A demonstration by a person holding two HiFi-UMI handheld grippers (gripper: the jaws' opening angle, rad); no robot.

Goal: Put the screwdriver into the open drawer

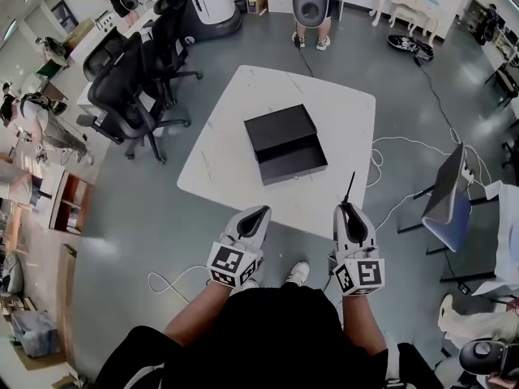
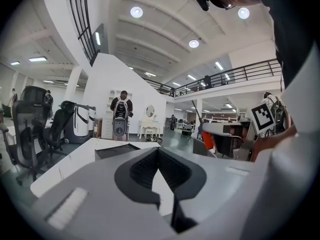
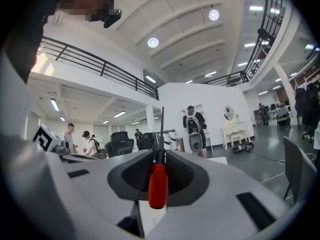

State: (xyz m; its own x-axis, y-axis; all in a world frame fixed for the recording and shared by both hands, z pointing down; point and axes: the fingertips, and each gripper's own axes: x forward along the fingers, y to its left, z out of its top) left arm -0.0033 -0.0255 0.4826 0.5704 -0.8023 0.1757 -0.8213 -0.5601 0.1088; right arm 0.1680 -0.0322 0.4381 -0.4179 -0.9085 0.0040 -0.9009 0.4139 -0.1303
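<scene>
A black drawer box stands on the white table, with its drawer pulled out toward me. My right gripper hovers off the table's near edge, shut on a screwdriver whose dark shaft points at the table. In the right gripper view the red handle sits between the jaws of the right gripper, shaft pointing up and away. My left gripper hangs beside it, over the near edge, jaws together and empty. In the left gripper view the left gripper faces the drawer box.
Black office chairs crowd the table's left side. A chair with a blue seat stands at the right, with white cables on the floor. A person stands beyond the far edge. My shoe shows below.
</scene>
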